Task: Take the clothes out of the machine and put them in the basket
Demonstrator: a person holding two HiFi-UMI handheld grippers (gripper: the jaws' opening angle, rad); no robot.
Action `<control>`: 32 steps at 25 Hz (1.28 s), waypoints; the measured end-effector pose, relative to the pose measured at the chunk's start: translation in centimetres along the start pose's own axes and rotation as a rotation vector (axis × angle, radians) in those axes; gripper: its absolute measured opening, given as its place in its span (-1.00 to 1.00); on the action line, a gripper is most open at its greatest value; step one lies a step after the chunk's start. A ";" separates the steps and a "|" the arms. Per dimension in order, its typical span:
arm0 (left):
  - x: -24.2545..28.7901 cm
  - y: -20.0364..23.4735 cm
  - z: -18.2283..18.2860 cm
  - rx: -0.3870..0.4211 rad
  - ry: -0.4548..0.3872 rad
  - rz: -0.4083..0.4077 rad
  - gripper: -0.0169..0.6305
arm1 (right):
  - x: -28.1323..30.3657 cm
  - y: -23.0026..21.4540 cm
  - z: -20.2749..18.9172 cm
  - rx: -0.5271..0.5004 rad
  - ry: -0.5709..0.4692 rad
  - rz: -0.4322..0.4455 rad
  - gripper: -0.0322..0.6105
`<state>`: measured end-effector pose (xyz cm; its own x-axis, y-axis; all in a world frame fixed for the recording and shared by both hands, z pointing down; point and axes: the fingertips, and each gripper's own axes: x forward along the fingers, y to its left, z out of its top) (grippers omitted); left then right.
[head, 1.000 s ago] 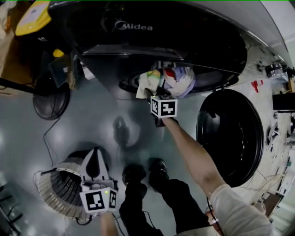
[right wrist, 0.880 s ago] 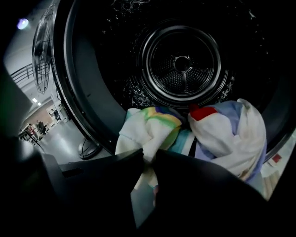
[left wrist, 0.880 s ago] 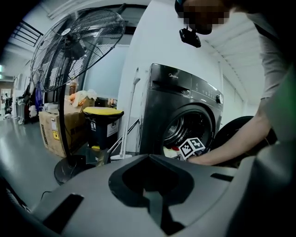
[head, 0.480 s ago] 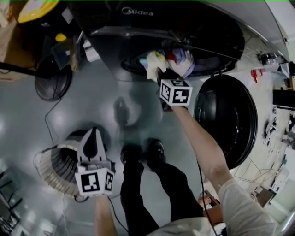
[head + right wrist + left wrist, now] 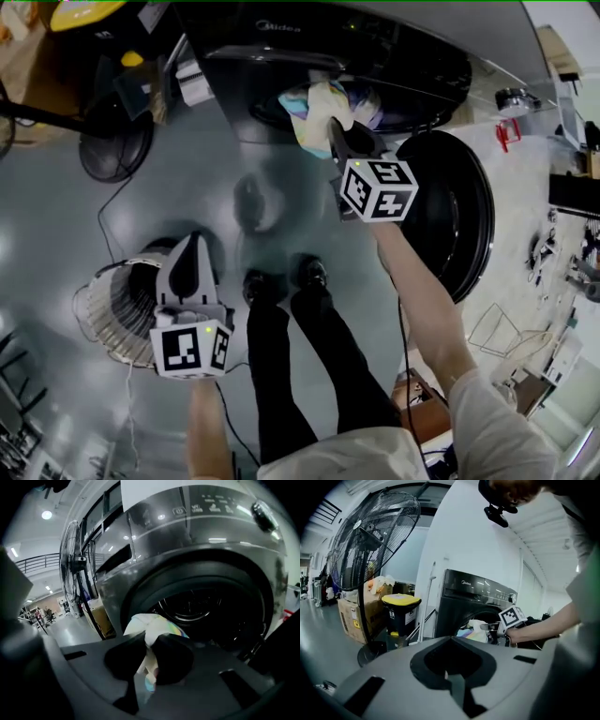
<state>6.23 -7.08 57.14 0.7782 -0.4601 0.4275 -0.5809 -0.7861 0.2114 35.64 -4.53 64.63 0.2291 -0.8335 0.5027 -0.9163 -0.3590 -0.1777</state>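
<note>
The washing machine stands at the far side of the floor, its door swung open to the right of the drum mouth, and a bundle of clothes is at that mouth. Left of the machine stands a fan, with a bin behind it. The basket sits on the floor nearer the person and to the left, well apart from the machine, with the person's feet between it and the door

Grey left claw, grey right claw, black-and-white marker cubes, white sleeve, black trousers, black shoes
</note>
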 end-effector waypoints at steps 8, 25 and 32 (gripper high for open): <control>-3.4 -1.0 4.1 -0.003 -0.022 -0.005 -0.89 | -7.4 2.9 5.8 0.020 -0.083 0.019 -0.73; -12.3 -2.4 18.5 0.015 -0.127 0.101 -0.89 | -24.3 11.5 22.3 -0.077 -0.201 0.211 -0.73; -18.5 0.7 22.9 0.004 -0.180 0.220 -0.90 | -28.1 19.9 28.2 -0.189 -0.266 0.366 -0.73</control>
<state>-3.04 -8.57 29.25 0.6634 -0.6857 0.2995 -0.7401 -0.6603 0.1275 20.22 -0.12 23.16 -0.0653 -0.9780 0.1979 -0.9903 0.0392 -0.1334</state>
